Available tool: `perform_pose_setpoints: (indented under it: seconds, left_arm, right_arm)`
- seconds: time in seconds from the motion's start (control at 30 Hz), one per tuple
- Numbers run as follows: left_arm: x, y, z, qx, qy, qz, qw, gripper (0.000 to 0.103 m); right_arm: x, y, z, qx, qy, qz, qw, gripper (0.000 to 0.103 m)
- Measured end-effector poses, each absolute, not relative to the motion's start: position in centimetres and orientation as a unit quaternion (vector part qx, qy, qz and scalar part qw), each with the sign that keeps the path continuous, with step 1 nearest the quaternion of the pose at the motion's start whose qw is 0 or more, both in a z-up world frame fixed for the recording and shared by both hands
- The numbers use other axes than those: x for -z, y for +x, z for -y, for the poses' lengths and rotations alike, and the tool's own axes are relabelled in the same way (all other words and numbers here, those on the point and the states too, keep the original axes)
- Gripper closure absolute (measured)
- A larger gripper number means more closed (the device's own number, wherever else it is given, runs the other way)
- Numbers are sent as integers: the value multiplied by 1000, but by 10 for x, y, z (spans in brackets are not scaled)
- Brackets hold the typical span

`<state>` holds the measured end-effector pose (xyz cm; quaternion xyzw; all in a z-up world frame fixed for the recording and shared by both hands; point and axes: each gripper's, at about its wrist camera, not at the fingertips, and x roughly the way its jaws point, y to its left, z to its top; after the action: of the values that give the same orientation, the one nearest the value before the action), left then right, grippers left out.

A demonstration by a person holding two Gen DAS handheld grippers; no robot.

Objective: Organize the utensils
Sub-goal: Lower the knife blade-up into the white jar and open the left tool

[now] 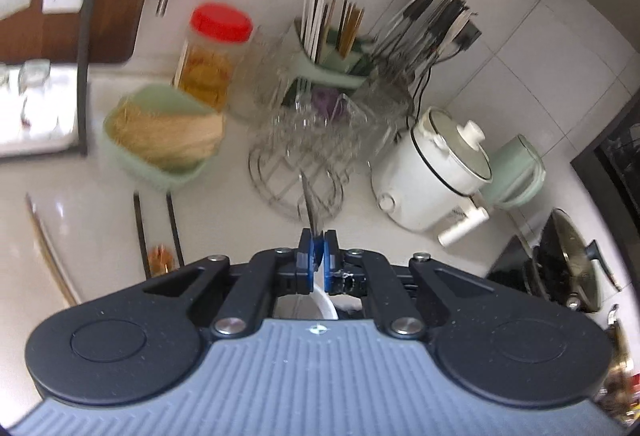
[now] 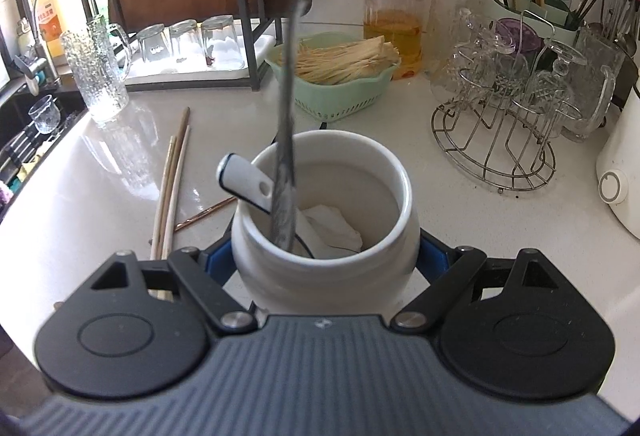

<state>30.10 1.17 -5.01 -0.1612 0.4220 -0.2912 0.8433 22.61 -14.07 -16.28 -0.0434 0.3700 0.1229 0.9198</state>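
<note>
the left gripper (image 1: 319, 242) was clamped on the thin handle of a metal utensil (image 2: 285, 139), its blue pads nearly meeting around the stem; in the right wrist view that gripper hung overhead at the top of the frame, and the utensil dropped from it into the mouth of a white ceramic jar (image 2: 326, 211), its lower end below the rim. the right gripper (image 2: 326, 256) hugged the jar from both sides, its jaws spread wide and its blue pads pressed against the jar's belly just ahead of the camera. inside the jar leaned a white-handled utensil (image 2: 244, 177), its handle poking out over the rim on the left, with crumpled white paper at the bottom. left of the right gripper, loose chopsticks (image 2: 172, 187) lay on the pale countertop (image 2: 100, 203), with a copper-coloured stick near the jar. beyond the jar stood a green basket (image 2: 340, 91) of pale strips, a red-lidded plastic jar (image 2: 394, 19), and, to the right, a wire rack (image 2: 496, 139) of upturned glasses. the left wrist view was blurred, showing a white cooker (image 1: 436, 171) ahead to the right.
</note>
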Motion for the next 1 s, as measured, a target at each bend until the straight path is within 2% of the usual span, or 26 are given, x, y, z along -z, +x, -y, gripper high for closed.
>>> perform_pose_setpoints:
  seconds: [0.33, 0.5, 1.0]
  left_arm:
    - [35, 314, -20, 267, -178, -500, 804, 97]
    - [34, 319, -8, 268, -153, -539, 783, 96]
    - [68, 329, 25, 234, -125, -637, 724, 95]
  right_arm:
    - [162, 226, 142, -142, -53, -371, 916, 12]
    - [163, 225, 141, -147, -54, -369, 916, 12]
    - [163, 226, 146, -180, -66, -362, 912, 12]
